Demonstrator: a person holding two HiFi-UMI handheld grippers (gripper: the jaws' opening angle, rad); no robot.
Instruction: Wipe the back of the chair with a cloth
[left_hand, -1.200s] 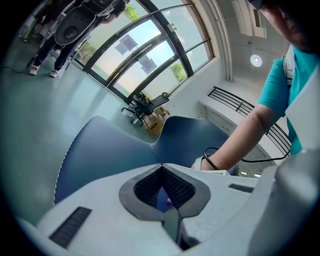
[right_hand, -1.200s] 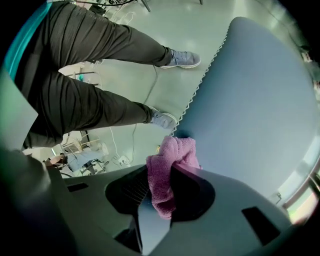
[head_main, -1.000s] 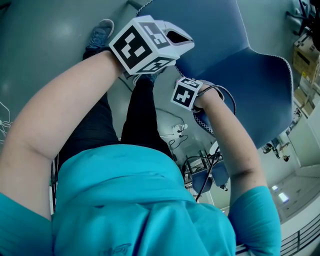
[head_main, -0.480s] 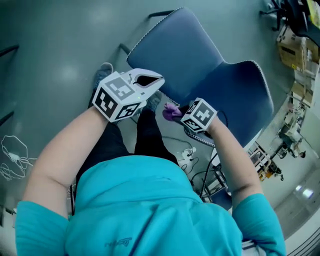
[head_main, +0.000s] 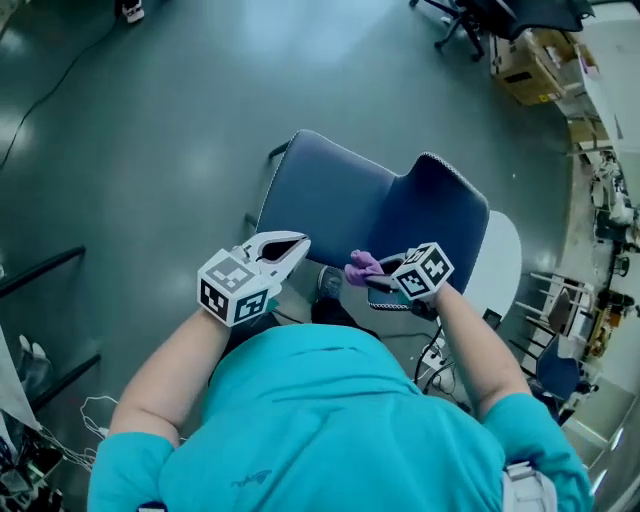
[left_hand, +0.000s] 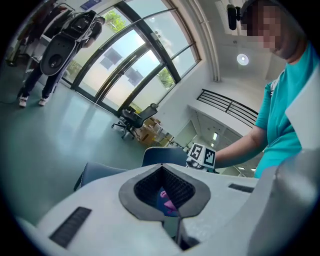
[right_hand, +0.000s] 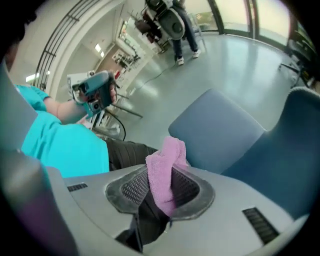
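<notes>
The blue chair (head_main: 330, 195) stands on the grey floor in front of me, seat to the left and back (head_main: 445, 215) to the right. My right gripper (head_main: 372, 275) is shut on a purple cloth (head_main: 360, 266), held in the air just short of the chair's near edge. In the right gripper view the cloth (right_hand: 166, 167) sticks up from between the jaws of the right gripper (right_hand: 167, 192), with the chair (right_hand: 220, 127) beyond it. My left gripper (head_main: 290, 248) hovers to the left, near the seat's front edge, shut with nothing in it (left_hand: 167, 197).
Black office chairs (head_main: 480, 15) and cardboard boxes (head_main: 535, 65) stand at the far right. A white surface (head_main: 505, 260) lies behind the chair back. Black rails (head_main: 40, 270) and cables (head_main: 95, 415) are at the left. A person (left_hand: 50, 55) stands far off by the windows.
The view has pulled up and back, so the chair looks smaller and farther. My right gripper has come off the chair's edge with the cloth. The left gripper has dropped lower in view.
</notes>
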